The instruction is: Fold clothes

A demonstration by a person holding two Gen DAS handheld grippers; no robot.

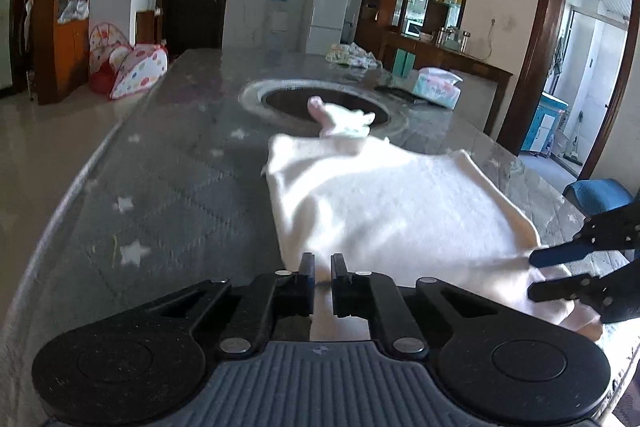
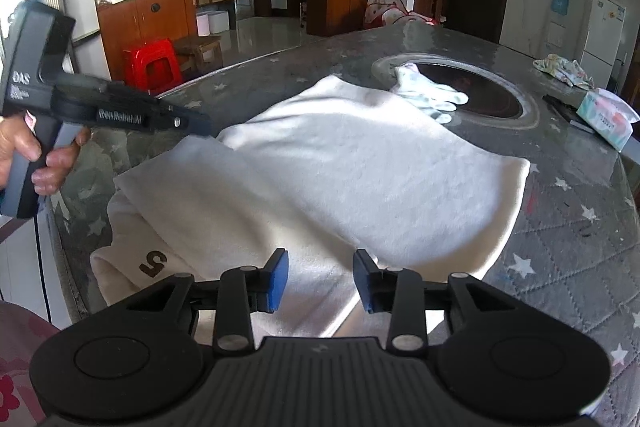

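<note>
A white garment (image 1: 380, 203) lies spread on the grey star-patterned table; in the right wrist view (image 2: 340, 167) it is partly folded, with a brown "5" print (image 2: 154, 263) near its left edge. My left gripper (image 1: 322, 263) is nearly shut, its jaws pinching the near edge of the garment; it also shows in the right wrist view (image 2: 208, 129) at the cloth's left side. My right gripper (image 2: 320, 277) is open above the garment's near edge; in the left wrist view (image 1: 534, 277) its fingers straddle the cloth's right corner.
A round dark inset (image 2: 472, 91) sits in the table (image 1: 172, 187) beyond the garment, with a white glove (image 2: 428, 91) on its rim. A tissue pack (image 2: 608, 119) and a patterned cloth (image 2: 564, 67) lie at the far right. The table edge runs along the left.
</note>
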